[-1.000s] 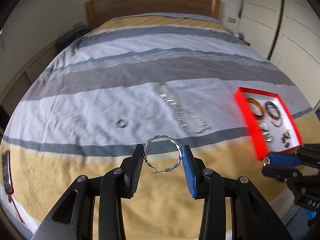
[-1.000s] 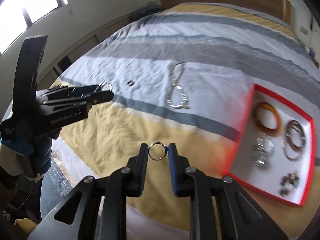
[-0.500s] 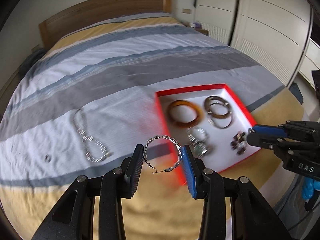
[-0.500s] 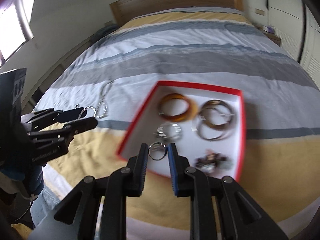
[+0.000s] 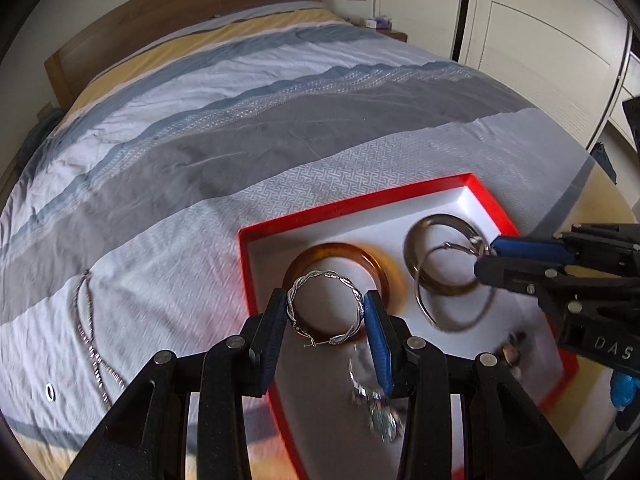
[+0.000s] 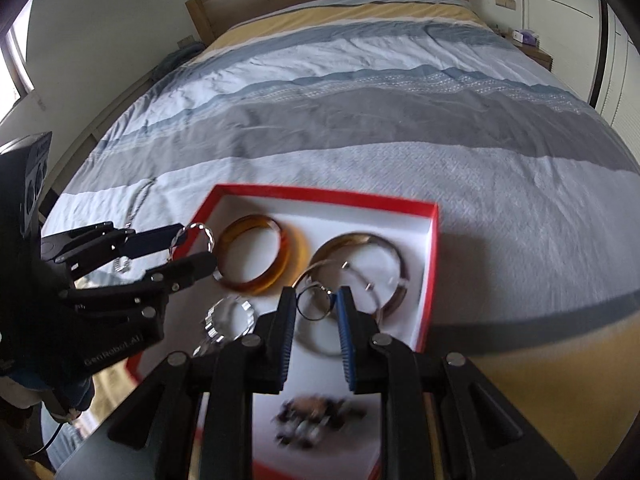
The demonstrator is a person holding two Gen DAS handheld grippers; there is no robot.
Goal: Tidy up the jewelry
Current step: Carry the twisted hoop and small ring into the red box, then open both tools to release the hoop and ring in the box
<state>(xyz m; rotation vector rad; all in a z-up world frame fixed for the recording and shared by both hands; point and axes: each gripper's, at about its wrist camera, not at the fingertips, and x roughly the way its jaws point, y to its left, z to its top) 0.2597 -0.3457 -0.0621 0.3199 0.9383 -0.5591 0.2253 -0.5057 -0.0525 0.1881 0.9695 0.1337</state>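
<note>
My left gripper (image 5: 325, 312) is shut on a twisted silver hoop earring (image 5: 324, 308) and holds it above the red-rimmed white tray (image 5: 360, 204), over an amber bangle (image 5: 340, 252). My right gripper (image 6: 316, 306) is shut on a small silver ring (image 6: 315, 303) and holds it above the same tray (image 6: 324, 194), over the dark hoops (image 6: 360, 264). The right gripper also shows in the left wrist view (image 5: 486, 260), and the left gripper in the right wrist view (image 6: 196, 248). A silver chain (image 5: 86, 332) and a small ring (image 5: 50, 392) lie on the bedspread at the left.
The tray also holds a crystal bracelet (image 6: 228, 320) and a dark beaded piece (image 6: 312, 416). The striped bedspread (image 5: 240, 128) stretches to a wooden headboard (image 5: 168, 12). White wardrobe doors (image 5: 540, 40) stand at the right.
Both grippers have swung from the bare bedspread to over the red tray and come closer to it, each still holding its piece. The chain and small ring now lie far left.
</note>
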